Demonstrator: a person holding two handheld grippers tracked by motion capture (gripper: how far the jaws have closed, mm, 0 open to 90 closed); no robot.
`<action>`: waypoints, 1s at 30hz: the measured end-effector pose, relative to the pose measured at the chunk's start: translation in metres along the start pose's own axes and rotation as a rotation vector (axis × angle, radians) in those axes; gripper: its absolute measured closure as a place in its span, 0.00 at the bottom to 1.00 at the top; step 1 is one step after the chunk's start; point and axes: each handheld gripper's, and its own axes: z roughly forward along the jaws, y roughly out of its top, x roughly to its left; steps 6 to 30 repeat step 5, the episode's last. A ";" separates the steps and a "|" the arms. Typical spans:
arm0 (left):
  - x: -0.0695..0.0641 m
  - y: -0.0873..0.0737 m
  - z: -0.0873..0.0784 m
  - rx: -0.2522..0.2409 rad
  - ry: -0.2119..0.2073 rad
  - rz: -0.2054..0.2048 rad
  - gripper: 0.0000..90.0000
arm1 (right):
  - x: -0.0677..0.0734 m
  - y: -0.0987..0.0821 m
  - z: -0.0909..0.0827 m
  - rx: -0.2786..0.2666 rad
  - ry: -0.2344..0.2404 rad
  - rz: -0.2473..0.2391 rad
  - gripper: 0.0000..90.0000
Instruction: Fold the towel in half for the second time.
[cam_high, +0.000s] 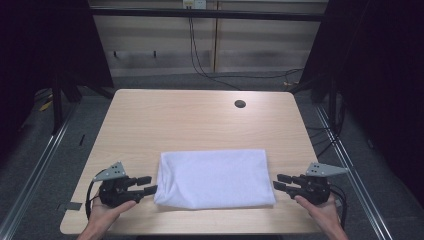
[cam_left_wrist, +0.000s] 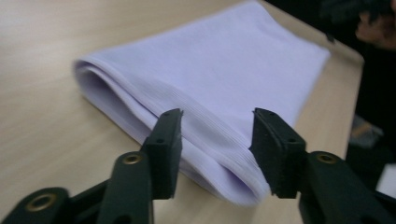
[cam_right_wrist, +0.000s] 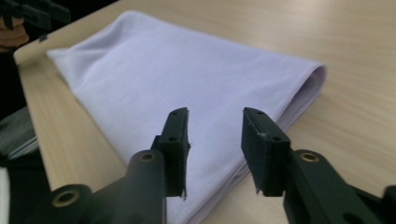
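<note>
**High view first: two grippers at the ends of a folded white cloth**

High view: The folded white cloth (cam_high: 215, 177) lies flat on the wooden table (cam_high: 200, 120), near the front edge. The left gripper (cam_high: 145, 186) sits at 9 o'clock from the cloth, its tips right at the cloth's edge. The right gripper (cam_high: 281, 182) sits at 3 o'clock, just beside the other end. Both have their jaws spread, with nothing pinched. To do this step well, I think both hands should move in together, so the cloth stays straight.

Left gripper view: The two black jaws stand apart. The thick folded edge of the cloth (cam_left_wrist: 210, 88) lies just in front of them, layers stacked. The pads do not press on it. A good grab would slide one jaw under all the layers and one on top, then squeeze. Catching just the top layer could pull the fold open.

Right gripper view: The jaws are spread here too. The cloth (cam_right_wrist: 187, 79) runs from between the jaws away toward 11 o'clock. Its end lies low between the jaws, not squeezed. Go low to the table, push in a bit more, then close.
</note>
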 end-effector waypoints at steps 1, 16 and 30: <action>0.003 0.000 -0.002 -0.020 0.031 -0.008 0.54 | -0.001 0.000 -0.001 -0.028 -0.025 0.005 0.63; 0.008 -0.005 -0.005 -0.034 0.071 -0.018 0.45 | -0.008 -0.004 -0.007 -0.107 -0.088 0.045 0.56; 0.008 -0.005 -0.005 -0.034 0.071 -0.018 0.45 | -0.008 -0.004 -0.007 -0.107 -0.088 0.045 0.56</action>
